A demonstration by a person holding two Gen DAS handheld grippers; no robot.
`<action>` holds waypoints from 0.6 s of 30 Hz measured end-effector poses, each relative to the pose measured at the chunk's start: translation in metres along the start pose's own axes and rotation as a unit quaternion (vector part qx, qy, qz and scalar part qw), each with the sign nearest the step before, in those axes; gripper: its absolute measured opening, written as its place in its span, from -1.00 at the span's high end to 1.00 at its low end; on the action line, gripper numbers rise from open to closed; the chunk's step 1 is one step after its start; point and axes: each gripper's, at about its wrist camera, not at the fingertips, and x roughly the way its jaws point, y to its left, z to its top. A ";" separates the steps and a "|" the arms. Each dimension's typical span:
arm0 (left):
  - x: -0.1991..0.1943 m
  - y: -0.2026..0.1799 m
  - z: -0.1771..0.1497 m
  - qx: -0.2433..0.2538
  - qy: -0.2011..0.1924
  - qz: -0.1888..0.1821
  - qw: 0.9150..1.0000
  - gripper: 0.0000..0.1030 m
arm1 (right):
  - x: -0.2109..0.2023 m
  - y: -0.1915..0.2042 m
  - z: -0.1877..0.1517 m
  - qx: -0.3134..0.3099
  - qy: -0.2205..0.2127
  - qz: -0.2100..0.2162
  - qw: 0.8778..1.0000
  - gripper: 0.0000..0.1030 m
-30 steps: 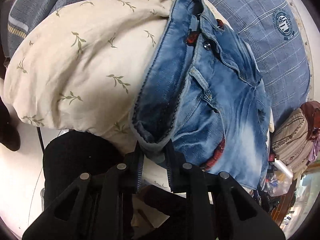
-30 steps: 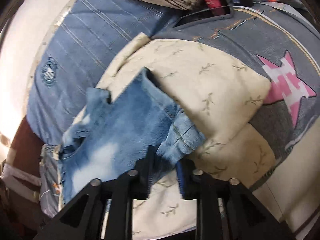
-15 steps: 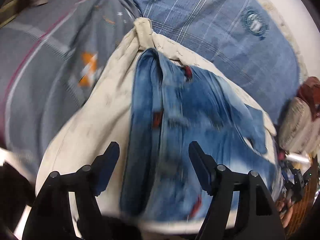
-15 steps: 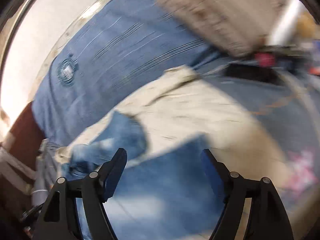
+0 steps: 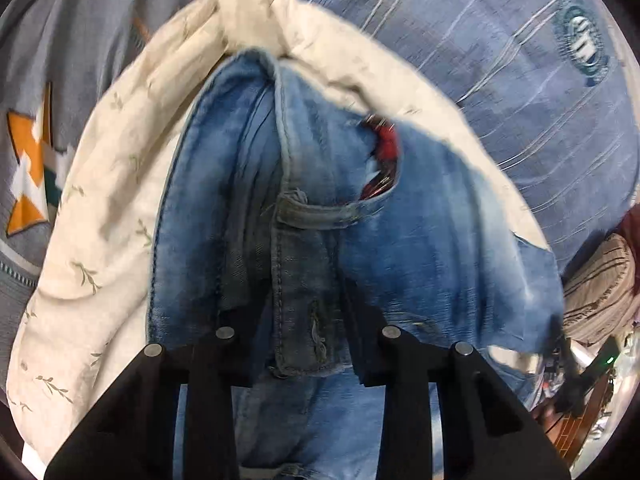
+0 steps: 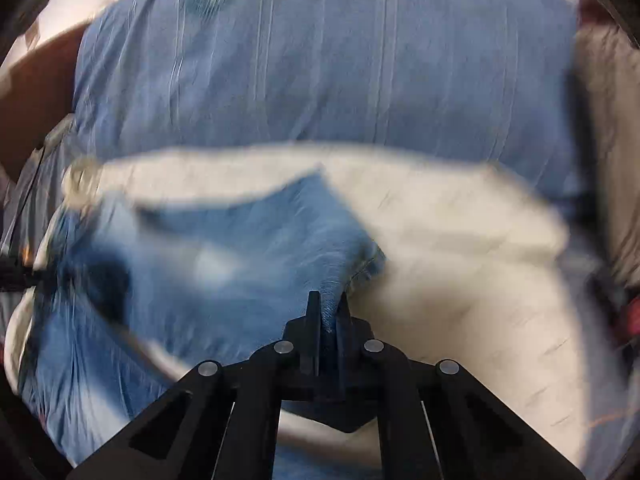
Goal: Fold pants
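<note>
Blue jeans lie on a cream leaf-print cushion, with a red patch showing at a pocket opening. My left gripper points down at them. Its jaws are closing, and a thick folded seam band of denim fills the gap between the fingers. In the blurred right wrist view the jeans spread to the left over the same cushion. My right gripper is shut on a small pinch of denim at the jeans' right edge.
A blue striped quilt with a round emblem lies behind the cushion and fills the top of the right wrist view. A grey blanket with an orange star is at the left. Brown striped fabric and clutter sit at the right.
Both grippers let go of the denim edges they held, opened wide while moving across the jeans, and have come together again on new spots of denim.
</note>
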 end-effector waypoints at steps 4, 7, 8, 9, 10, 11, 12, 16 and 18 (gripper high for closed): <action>-0.005 -0.005 0.003 0.017 -0.027 0.009 0.999 0.40 | -0.008 -0.043 0.021 0.014 -0.044 -0.064 0.997 0.89; 0.019 0.000 0.007 0.017 -0.012 0.046 0.999 0.40 | 0.044 -0.066 -0.002 0.024 0.037 -0.107 0.993 0.81; 0.026 0.005 0.008 0.006 -0.002 0.046 0.999 0.40 | 0.059 -0.072 -0.012 0.033 0.063 -0.115 0.991 0.81; 0.029 0.008 0.009 0.000 0.001 0.042 0.999 0.40 | 0.070 -0.076 -0.021 0.047 0.082 -0.111 0.989 0.76; 0.028 0.011 0.010 -0.005 0.002 0.034 0.999 0.40 | 0.073 -0.084 -0.030 0.071 0.086 -0.101 0.989 0.70; 0.024 0.014 0.010 -0.008 0.004 0.025 1.000 0.40 | 0.069 -0.090 -0.035 0.094 0.076 -0.085 0.989 0.67; 0.020 0.016 0.011 -0.010 0.007 0.018 1.000 0.42 | 0.060 -0.098 -0.037 0.118 0.063 -0.066 0.989 0.66; -0.016 0.026 0.024 -0.020 -0.013 -0.010 1.000 0.42 | 0.020 -0.135 -0.032 0.196 0.014 -0.022 0.980 0.08; -0.024 0.026 0.032 -0.019 -0.026 -0.017 0.999 0.32 | 0.009 -0.142 -0.017 0.205 -0.006 -0.012 0.979 -0.07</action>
